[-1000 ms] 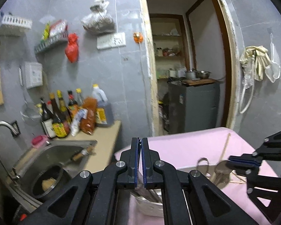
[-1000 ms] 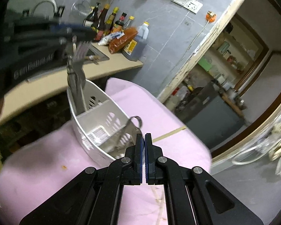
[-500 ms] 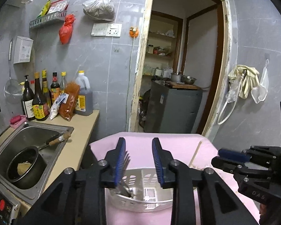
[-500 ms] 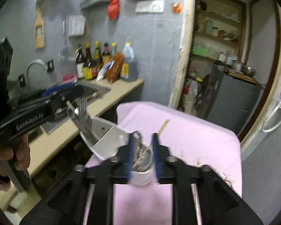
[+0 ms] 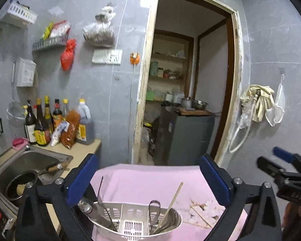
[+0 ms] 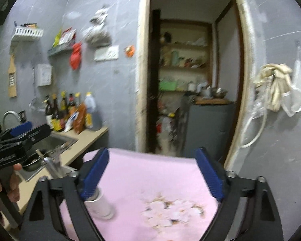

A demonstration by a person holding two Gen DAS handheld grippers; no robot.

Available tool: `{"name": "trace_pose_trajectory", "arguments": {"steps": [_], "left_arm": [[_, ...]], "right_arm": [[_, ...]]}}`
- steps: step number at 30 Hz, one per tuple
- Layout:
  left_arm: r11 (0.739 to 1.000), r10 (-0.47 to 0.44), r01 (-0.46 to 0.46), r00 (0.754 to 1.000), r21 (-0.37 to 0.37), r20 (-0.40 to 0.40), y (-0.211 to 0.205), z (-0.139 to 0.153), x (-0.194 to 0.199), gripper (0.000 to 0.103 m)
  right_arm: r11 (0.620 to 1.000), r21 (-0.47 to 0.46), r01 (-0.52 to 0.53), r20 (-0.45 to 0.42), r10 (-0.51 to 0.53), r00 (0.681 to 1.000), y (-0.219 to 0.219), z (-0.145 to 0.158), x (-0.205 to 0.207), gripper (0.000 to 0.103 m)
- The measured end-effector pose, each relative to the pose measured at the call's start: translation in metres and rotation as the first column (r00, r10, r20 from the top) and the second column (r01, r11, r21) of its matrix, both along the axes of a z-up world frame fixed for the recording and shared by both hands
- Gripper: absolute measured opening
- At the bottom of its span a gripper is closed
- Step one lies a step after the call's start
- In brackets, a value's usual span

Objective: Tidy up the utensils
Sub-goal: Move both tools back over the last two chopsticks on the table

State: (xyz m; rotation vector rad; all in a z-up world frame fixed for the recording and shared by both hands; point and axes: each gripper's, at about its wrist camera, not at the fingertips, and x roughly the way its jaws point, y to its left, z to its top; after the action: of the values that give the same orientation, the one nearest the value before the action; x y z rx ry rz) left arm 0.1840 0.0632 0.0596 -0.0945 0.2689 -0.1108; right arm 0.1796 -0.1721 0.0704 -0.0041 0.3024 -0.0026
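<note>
A white perforated utensil holder stands on the pink tablecloth at the bottom of the left wrist view. Forks and other metal utensils lean in its left side; a loop-handled tool and a chopstick lean in its right side. My left gripper hovers just above and behind the holder, its jaws opening wide with nothing between them. My right gripper is also opening and empty. In its blurred view the holder sits behind the left finger.
A counter with a sink, a pot and sauce bottles lies to the left. Ahead is a grey wall and an open doorway. A loose chopstick lies on the cloth. A hand holds the left gripper.
Both grippers went from shut to wide open. The left let go of the forks, which now stand in the holder, and rose. The right rolled upright and drew away to the right.
</note>
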Motion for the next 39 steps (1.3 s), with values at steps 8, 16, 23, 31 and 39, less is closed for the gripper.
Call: {"name": "trace_pose_trajectory", "arguments": {"steps": [8,16,23,31,39], "left_arm": [[0.99,0.095,-0.101,0.994,0.095,0.058,-0.053,-0.006,-0.02,0.103],[0.972,0.193,-0.198,0.98,0.125,0.051,-0.092,-0.028,-0.031,0.103],[0.959,0.265,-0.261,0.964,0.11,-0.019,-0.111,-0.053,-0.034,0.103],[0.952,0.301,-0.288,0.941,0.1,-0.156,-0.126,-0.094,-0.028,0.103],[0.952,0.304,-0.297,0.908,0.069,-0.288,-0.135,-0.135,-0.006,0.097]], "right_arm": [[0.998,-0.058,-0.009,0.055,0.013,0.998,-0.04,0.001,-0.004,0.101],[0.993,-0.08,-0.091,0.02,0.093,0.995,-0.075,-0.021,0.012,0.101],[0.984,-0.067,-0.164,-0.054,0.16,0.986,-0.1,-0.054,0.035,0.101],[0.963,-0.02,-0.267,-0.175,0.26,0.95,-0.112,-0.103,0.071,0.101],[0.922,0.057,-0.383,-0.356,0.377,0.855,-0.1,-0.17,0.118,0.081]]}}
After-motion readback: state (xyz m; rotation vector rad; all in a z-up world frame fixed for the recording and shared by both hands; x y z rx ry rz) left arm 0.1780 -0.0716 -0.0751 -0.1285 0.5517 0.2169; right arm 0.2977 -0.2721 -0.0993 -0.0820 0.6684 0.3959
